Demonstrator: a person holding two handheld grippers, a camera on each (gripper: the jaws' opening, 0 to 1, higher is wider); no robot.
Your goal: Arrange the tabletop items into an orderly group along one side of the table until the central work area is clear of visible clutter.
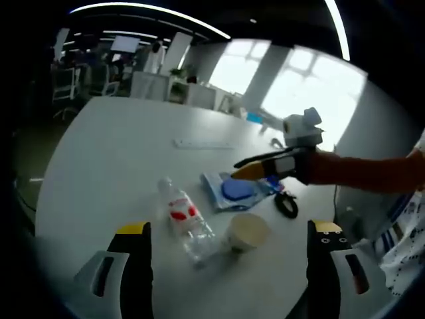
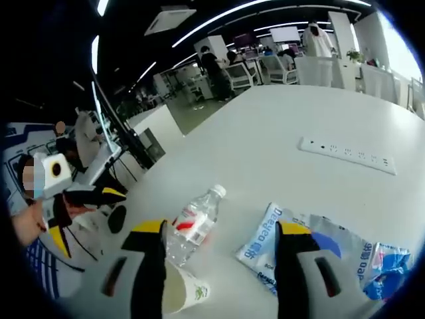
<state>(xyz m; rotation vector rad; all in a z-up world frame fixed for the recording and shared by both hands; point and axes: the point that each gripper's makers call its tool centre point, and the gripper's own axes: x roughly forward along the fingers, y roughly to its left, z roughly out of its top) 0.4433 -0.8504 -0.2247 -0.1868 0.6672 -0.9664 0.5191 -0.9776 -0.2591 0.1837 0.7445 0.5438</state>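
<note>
While the left gripper (image 1: pixel 229 256) hung with jaws spread wide and empty above the white table (image 1: pixel 119 146), a clear plastic water bottle with a red label (image 1: pixel 186 222) lay on its side just beside a tipped cream paper cup (image 1: pixel 246 232). Behind them sat a blue-and-white crinkled plastic packet (image 1: pixel 232 191). Reaching over it, the right gripper (image 2: pixel 222 249) also stood open, holding nothing. A white power strip (image 2: pixel 346 155) lay further off.
</note>
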